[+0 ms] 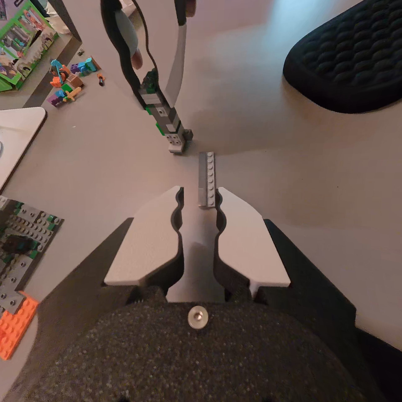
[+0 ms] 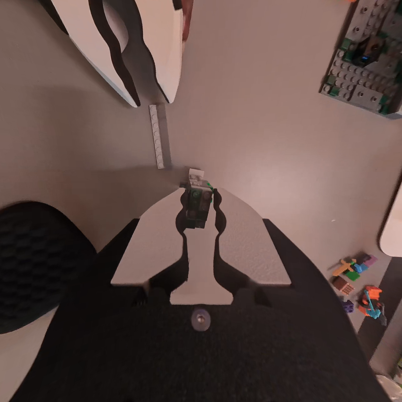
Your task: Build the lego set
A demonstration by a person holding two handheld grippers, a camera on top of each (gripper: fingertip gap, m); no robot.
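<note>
- Bench (image 1: pixel 282 195), pale and mostly bare in the middle, carries everything; a dark quilted cushion (image 1: pixel 348 54) sits at one side of it.
- Off to the left of the left wrist view lies the grey studded baseplate (image 1: pixel 26 239) with an orange plate (image 1: pixel 15 326) at its corner. This looks like the main build, and nobody is working on it just now.
- Farther off sit the set's box (image 1: pixel 19 43) and a scatter of small coloured models (image 1: pixel 71 80), well apart from the action.
- The right tongs (image 2: pixel 199 200) are closed on a narrow grey-and-green pillar (image 1: pixel 167 119) of stacked bricks. Its lower end is down at the bench, or very close to it; I cannot tell whether it touches.
- The left tongs (image 1: pixel 200 195) stand partly open and hold nothing.
- A long light-grey plate (image 1: pixel 207 180), one stud wide, lies flat on the bench. Its near end sits just inside the left tongs' tips, against the right-hand finger or nearly so, and its far end lies just beside the pillar's foot.
- To my eye the step in hand is picking up that plate to join it to the pillar.
- The next move, I'd judge, calls for the left tongs to centre on the plate and close across its narrow width, then lift it level. Being thin and flat, it may skid or tip instead of rising.
</note>
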